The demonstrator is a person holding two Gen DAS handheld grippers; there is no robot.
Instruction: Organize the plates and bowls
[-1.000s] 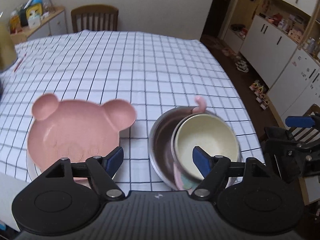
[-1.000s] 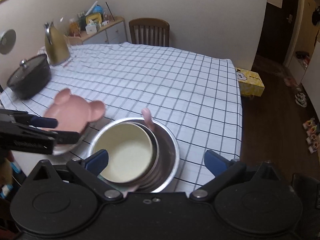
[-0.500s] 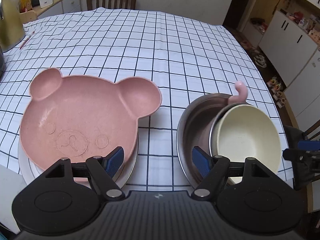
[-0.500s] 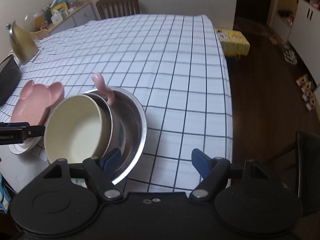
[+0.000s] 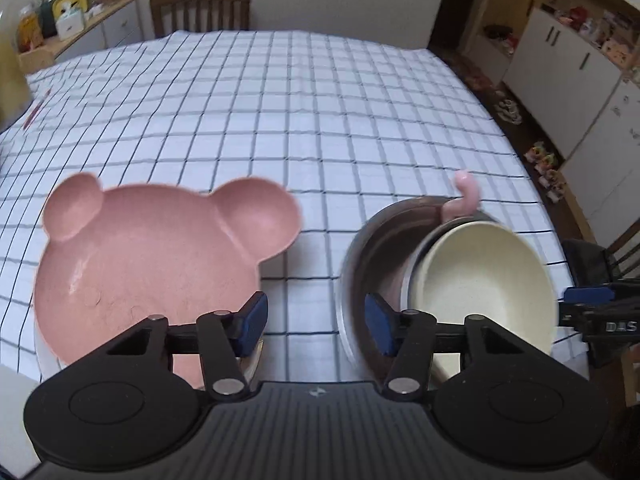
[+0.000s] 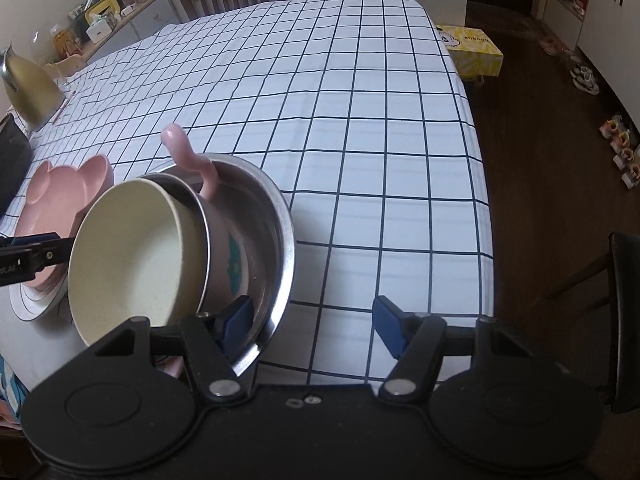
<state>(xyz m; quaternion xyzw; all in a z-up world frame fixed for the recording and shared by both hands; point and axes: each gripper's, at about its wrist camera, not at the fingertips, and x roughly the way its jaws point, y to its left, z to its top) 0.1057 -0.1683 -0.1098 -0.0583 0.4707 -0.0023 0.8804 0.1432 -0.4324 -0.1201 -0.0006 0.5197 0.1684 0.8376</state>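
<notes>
Table with white checked cloth fills both views, wooden chair at its far end; near edge holds two stacks side by side, well apart from everything else; left stack: pink bear-shaped plate sitting on a white plate whose rim shows under it; right stack: steel bowl outermost, a pink cup with a curly pink handle nested tilted inside it, cream bowl nested in the cup, leaning toward the near-left; left gripper hangs over the gap between the two stacks, jaws closing, about half spread; its left finger is over the near-right rim of the bear plate, its right finger over the near-left rim of the steel bowl, only cloth in the gap, nothing gripped; right gripper sits at the near-right side of the steel bowl, jaws closing, moderately spread; its left finger is inside the steel bowl near the cup wall, its right finger out over bare cloth, so the steel rim lies between the fingers but pads not pressing on it; gold kettle far left on the table; yellow box on the floor far right.
</notes>
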